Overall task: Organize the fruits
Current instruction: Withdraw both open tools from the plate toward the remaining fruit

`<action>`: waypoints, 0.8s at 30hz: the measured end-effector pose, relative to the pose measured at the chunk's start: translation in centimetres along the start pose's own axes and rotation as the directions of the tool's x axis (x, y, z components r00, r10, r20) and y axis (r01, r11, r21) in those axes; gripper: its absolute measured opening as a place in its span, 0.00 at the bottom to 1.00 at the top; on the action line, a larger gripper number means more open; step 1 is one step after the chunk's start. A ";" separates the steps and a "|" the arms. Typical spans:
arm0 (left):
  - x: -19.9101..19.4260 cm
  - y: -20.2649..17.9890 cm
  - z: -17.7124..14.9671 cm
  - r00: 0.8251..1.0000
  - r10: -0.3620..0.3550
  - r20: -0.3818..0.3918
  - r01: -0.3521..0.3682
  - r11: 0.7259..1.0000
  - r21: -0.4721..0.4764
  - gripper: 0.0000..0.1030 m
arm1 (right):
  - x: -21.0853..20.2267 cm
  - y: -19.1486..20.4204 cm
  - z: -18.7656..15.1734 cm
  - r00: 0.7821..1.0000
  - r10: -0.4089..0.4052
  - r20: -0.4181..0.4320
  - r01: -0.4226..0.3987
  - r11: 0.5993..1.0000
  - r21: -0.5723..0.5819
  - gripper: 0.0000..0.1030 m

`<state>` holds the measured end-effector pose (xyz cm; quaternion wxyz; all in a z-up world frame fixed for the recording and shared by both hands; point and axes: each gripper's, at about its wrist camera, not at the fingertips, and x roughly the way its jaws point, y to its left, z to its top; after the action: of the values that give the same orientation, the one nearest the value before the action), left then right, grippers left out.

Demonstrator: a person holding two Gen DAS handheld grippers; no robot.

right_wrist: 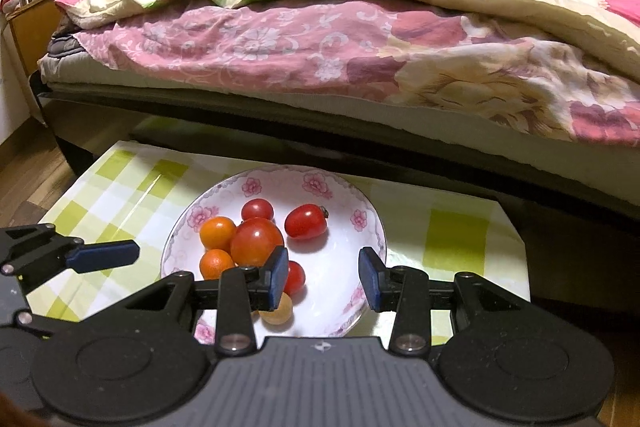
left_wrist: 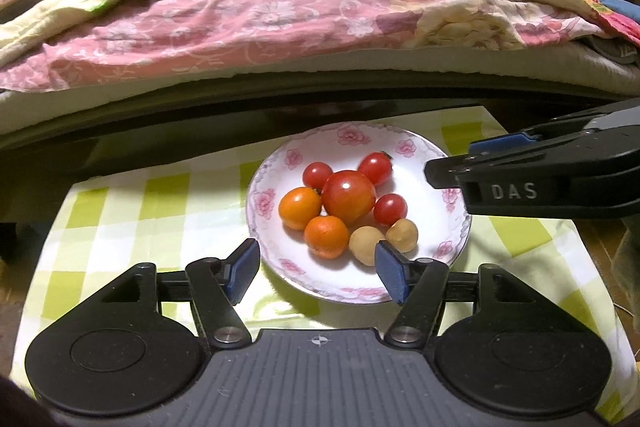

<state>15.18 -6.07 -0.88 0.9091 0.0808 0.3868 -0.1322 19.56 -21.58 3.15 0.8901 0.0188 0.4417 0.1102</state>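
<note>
Left gripper [left_wrist: 318, 269] jaws wide, empty, at the plate's [left_wrist: 276, 263] near rim. All fruit on plate: oranges [left_wrist: 300, 207] left, big tomato [left_wrist: 349, 197] centre, longans [left_wrist: 402, 235] right. Right gripper [right_wrist: 323, 277] jaws wide, empty, over the plate.

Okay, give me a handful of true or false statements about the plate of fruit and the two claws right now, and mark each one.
1. All the fruit sits on the plate. True.
2. The left claw grips an orange fruit. False: it is open, holding nothing.
3. The big tomato lies among smaller fruits. True.
4. The tablecloth is plain blue. False: green and white checks.
5. The right claw is open above the plate. True.
</note>
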 end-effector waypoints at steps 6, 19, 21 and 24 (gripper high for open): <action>-1.1 0.9 -0.8 1.000 0.023 0.000 -0.023 1.000 -0.006 0.71 | -1.1 0.4 -0.7 1.000 -0.002 -0.005 0.002 1.000 -0.002 0.40; -3.4 2.9 -3.4 0.997 0.053 -0.049 -0.054 0.998 -0.017 0.74 | -2.9 2.6 -3.5 0.997 0.045 -0.069 -0.048 0.998 -0.046 0.41; -3.9 3.1 -4.0 0.997 0.057 -0.059 -0.058 0.998 -0.014 0.75 | -3.0 3.2 -3.9 0.995 0.059 -0.078 -0.064 0.996 -0.061 0.41; -4.4 3.5 -4.7 0.995 0.069 -0.069 -0.070 0.997 -0.017 0.77 | -2.9 3.8 -4.4 0.992 0.081 -0.093 -0.087 0.994 -0.063 0.41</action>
<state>10.13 -0.83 -0.80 0.9001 0.0897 0.4159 -0.0939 13.68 -18.79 3.28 0.8639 0.0027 0.4765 0.1631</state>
